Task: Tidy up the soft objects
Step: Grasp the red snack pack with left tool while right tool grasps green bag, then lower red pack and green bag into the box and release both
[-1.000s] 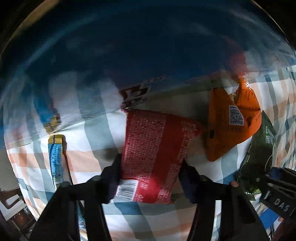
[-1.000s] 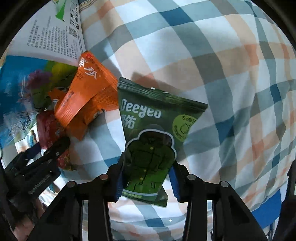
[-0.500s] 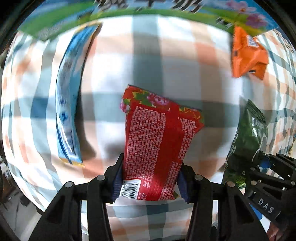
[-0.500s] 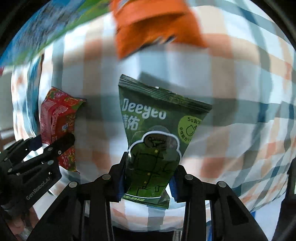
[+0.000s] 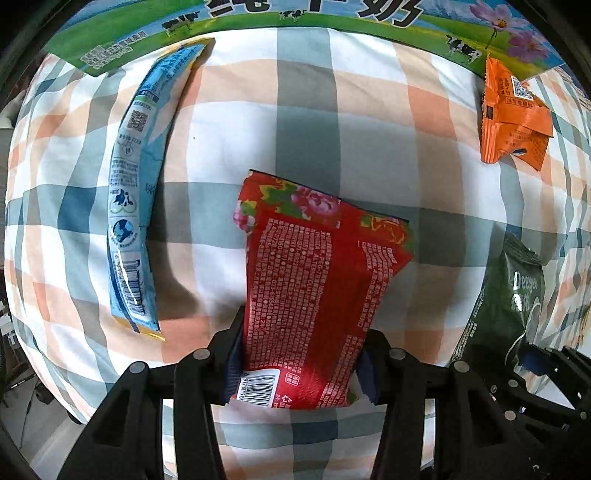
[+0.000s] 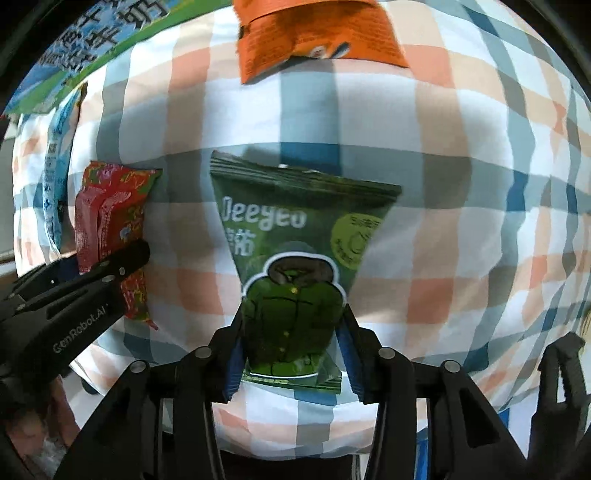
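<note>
The step in hand appears to be placement: both grippers carry a packet over the checked cloth (image 5: 306, 122), next to packets that already lie on it.

Leftmost in the left wrist view, the long blue sachet (image 5: 138, 192) lies flat on the cloth, its far end touching the green-and-blue printed carton (image 5: 258, 14) along the far edge. The left gripper (image 5: 301, 354) has its jaws clamped on the lower end of the red packet (image 5: 317, 280), which stands just right of the sachet, apart from it. Whether the packet's far edge touches the cloth cannot be told.

The right gripper (image 6: 291, 350) has its jaws clamped on the bottom of the green Deeyeo packet (image 6: 295, 236), held beside the red packet with a gap of cloth between them. The orange packet (image 5: 511, 118) lies at the far right, near the carton.

Next move, as a judgement: lower each packet until it lies flat, parallel to the sachet, then part the jaws and withdraw straight back. The film is thin and slack; a hasty release may let a packet tip or slide out of line.

Compared with one second ago, the two held packets are further from the orange packet and now sit nearer the sachet. Compared with half a second ago, the layout is nearly unchanged and the blur is gone, which suggests the hands have slowed.
</note>
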Motion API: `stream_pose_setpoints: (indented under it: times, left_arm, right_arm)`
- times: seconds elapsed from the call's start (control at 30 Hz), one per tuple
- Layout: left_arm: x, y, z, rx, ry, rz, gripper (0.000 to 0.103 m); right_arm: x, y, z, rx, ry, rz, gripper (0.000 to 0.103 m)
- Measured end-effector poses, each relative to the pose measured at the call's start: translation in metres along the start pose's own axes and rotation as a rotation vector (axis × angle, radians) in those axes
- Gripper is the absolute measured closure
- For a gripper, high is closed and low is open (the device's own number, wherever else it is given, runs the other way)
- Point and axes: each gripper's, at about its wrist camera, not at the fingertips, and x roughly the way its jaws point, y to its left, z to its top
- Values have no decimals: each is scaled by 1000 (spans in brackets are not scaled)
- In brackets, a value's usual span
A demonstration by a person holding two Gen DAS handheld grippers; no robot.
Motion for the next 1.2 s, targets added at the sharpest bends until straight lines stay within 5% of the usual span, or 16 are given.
stream_pose_setpoints:
  times: [0.5, 0.6, 0.8, 1.03, 1.2]
  left_arm:
    - [-17, 1, -23, 1, 28, -27, 58]
    - [-21, 2, -29, -6, 19, -36, 59]
    - [-48, 10, -40, -25, -16, -81, 59]
    - [-138, 17, -37, -2, -154, -162, 59]
    - [-207, 41, 5, -3, -271, -195, 59]
  right_arm:
    - [-11, -55, -25, 70, -12, 88, 48]
    - [-10, -60, -12, 87, -36, 102, 67]
    - [-32, -65, -16, 56, -73, 100, 71]
    - [-104, -61, -5, 7, -186, 187, 71]
    - [-183, -49, 9, -32, -290, 243, 71]
